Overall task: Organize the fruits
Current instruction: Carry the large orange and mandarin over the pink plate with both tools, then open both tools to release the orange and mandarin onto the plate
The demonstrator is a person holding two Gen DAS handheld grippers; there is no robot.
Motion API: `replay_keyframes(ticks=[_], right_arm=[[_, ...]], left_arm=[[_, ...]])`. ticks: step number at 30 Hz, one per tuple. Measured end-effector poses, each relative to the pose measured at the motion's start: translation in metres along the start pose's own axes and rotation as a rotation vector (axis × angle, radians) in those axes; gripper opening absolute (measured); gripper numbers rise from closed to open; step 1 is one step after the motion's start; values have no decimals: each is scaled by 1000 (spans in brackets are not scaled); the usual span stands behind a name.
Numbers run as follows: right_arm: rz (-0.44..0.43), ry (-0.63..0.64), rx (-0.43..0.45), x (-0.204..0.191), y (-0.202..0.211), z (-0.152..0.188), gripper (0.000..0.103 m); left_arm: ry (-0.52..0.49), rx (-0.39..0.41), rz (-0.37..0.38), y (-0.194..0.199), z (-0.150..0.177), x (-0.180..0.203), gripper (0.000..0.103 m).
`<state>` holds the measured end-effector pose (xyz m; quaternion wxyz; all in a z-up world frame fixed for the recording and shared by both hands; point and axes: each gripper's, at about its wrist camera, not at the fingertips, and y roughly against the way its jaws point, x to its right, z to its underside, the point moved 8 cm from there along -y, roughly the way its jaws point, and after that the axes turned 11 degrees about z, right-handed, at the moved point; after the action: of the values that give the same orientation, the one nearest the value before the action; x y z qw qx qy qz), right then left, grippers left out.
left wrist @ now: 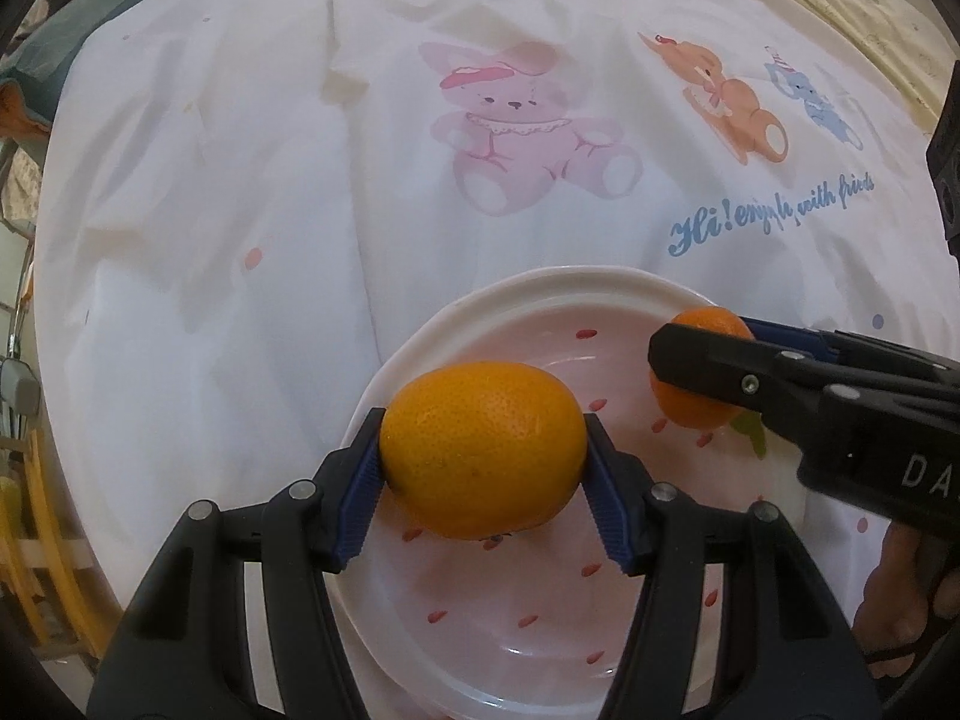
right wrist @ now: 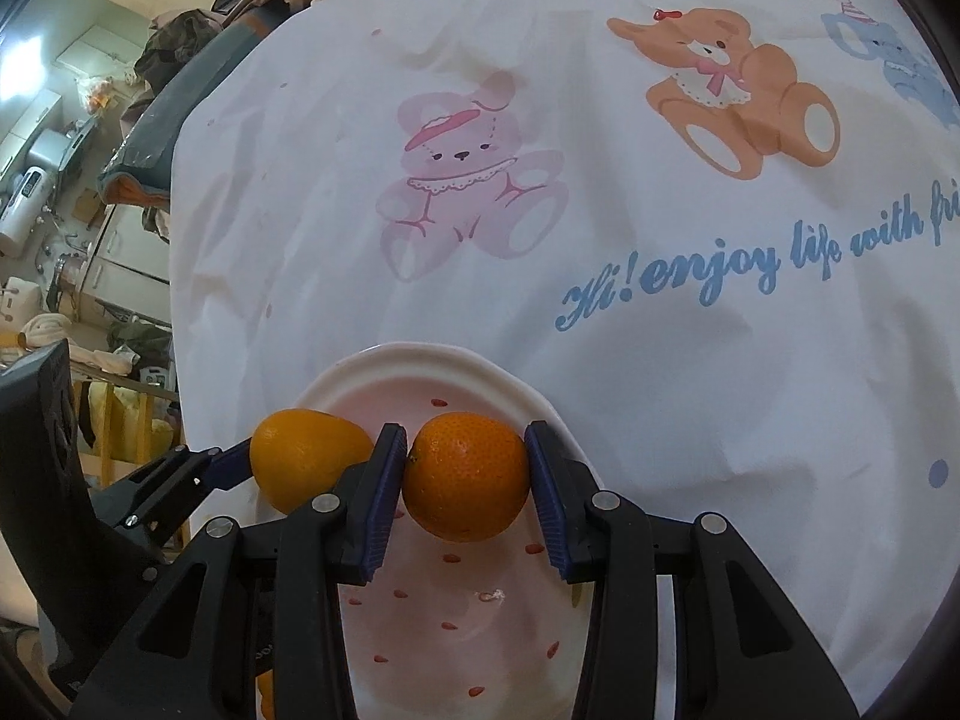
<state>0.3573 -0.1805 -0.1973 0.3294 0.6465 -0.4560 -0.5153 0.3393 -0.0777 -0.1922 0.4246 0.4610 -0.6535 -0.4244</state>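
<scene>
My left gripper [left wrist: 483, 468] is shut on a large yellow-orange citrus fruit [left wrist: 483, 450] and holds it just above a pink strawberry-print plate [left wrist: 480, 648]. My right gripper [right wrist: 467, 474] is shut on a smaller orange [right wrist: 465, 474] over the same plate [right wrist: 456, 618]. In the left wrist view the right gripper [left wrist: 720, 360] comes in from the right with the smaller orange [left wrist: 696, 402] at the plate's far right side. In the right wrist view the larger fruit [right wrist: 303, 459] shows at the left, held by the left gripper [right wrist: 240, 462].
The plate lies on a white cloth [left wrist: 300, 210] printed with a pink teddy bear [left wrist: 522, 126], a brown bear [right wrist: 732, 84] and blue lettering [right wrist: 750, 264]. Room clutter and furniture [right wrist: 72, 180] lie beyond the cloth's left edge.
</scene>
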Motion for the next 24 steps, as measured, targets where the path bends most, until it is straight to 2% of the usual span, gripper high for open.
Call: replay_keyframes(ticks=[9, 11, 12, 13, 18, 24], right_arm=[[-13, -11, -8, -2, -1, 1, 45], [-18, -12, -12, -2, -2, 1, 45], [-21, -15, -13, -2, -2, 1, 45], [-21, -16, -14, -1, -2, 1, 45], [-15, -18, -9, -2, 0, 0, 46], [-35, -13, 34, -7, 10, -5, 62]], left_arm=[[-1, -3, 15, 0, 2, 1, 60], [12, 4, 32, 3, 2, 2, 72], [13, 11, 36, 4, 2, 3, 82], [6, 23, 40, 7, 1, 4, 85], [-22, 33, 43, 14, 3, 10, 85], [-7, 69, 49, 26, 0, 9, 85]])
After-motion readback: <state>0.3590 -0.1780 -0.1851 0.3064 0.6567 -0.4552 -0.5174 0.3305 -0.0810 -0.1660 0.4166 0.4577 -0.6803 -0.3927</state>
